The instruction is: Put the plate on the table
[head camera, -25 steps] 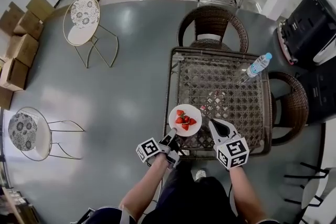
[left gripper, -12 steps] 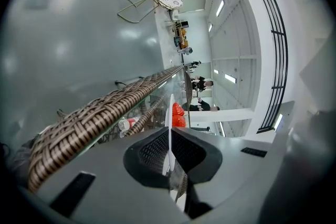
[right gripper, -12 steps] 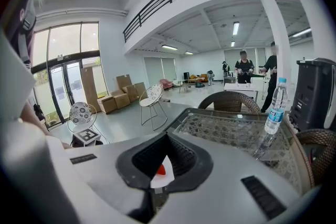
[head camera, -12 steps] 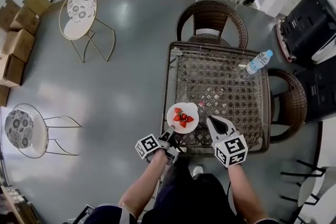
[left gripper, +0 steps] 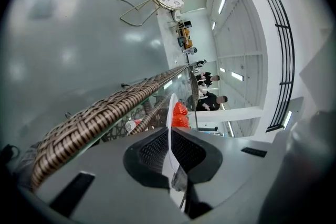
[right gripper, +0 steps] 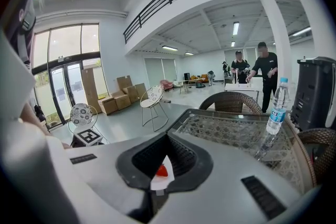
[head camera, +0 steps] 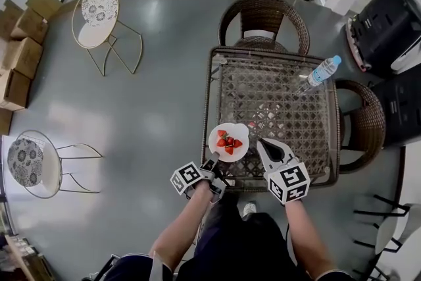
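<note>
A white plate (head camera: 239, 132) with several cut strawberries (head camera: 227, 142) sits over the near left part of the glass-topped wicker table (head camera: 209, 95). My left gripper (head camera: 214, 163) is shut on the plate's near rim. In the left gripper view the plate (left gripper: 169, 113) runs edge-on between the pads (left gripper: 152, 152), with the strawberries (left gripper: 180, 114) beyond. Whether the plate touches the glass I cannot tell. My right gripper (head camera: 262, 142) hovers just right of the plate, shut and holding nothing; the plate (right gripper: 159, 180) shows past its jaws.
A water bottle (head camera: 323, 72) stands at the table's far right corner. Wicker chairs stand behind the table (head camera: 263, 23) and to its right (head camera: 368, 128). Two metal chairs (head camera: 99, 13) and cardboard boxes (head camera: 23, 43) are off to the left. A black case (head camera: 385, 23) lies at right.
The plate stays in my left gripper and has barely moved over the table's near left part. The right gripper keeps its place beside it. The head view has shifted slightly.
</note>
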The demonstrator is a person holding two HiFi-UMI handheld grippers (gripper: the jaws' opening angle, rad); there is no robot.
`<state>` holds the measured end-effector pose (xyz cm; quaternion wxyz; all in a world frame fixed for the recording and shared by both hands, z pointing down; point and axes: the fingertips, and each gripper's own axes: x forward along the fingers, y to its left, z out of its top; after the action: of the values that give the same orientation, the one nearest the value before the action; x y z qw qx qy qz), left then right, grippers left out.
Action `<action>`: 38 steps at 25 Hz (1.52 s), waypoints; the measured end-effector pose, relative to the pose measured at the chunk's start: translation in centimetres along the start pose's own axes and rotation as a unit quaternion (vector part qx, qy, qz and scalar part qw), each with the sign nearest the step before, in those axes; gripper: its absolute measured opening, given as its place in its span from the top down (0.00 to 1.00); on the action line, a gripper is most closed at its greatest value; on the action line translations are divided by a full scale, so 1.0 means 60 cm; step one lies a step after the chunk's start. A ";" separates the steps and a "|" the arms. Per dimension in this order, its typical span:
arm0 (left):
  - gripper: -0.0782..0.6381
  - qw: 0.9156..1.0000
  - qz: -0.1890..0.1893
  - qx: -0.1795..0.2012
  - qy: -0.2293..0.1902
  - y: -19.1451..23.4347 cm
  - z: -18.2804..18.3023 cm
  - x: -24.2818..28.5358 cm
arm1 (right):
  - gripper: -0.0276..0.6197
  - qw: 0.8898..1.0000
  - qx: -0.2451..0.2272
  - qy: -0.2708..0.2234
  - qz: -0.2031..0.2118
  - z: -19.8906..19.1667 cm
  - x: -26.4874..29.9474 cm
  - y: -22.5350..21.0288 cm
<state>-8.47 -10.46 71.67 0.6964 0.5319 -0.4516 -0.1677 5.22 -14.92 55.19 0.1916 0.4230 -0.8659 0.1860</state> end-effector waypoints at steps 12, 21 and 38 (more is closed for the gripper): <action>0.87 0.996 0.077 0.039 -0.005 0.011 -0.002 0.003 | 0.95 1.000 0.006 0.002 0.001 -0.006 -0.017 -0.001; 0.86 0.987 0.138 0.084 0.001 0.020 -0.007 0.003 | 0.95 1.000 0.009 0.002 0.005 -0.008 -0.018 0.003; 0.82 0.964 0.217 0.151 0.024 0.032 -0.014 0.005 | 0.95 1.000 0.010 -0.001 0.007 -0.008 -0.030 0.012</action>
<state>-8.08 -9.44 73.52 0.6385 0.5236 -0.5595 0.0707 5.75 -13.09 54.61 0.1857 0.4188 -0.8671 0.1954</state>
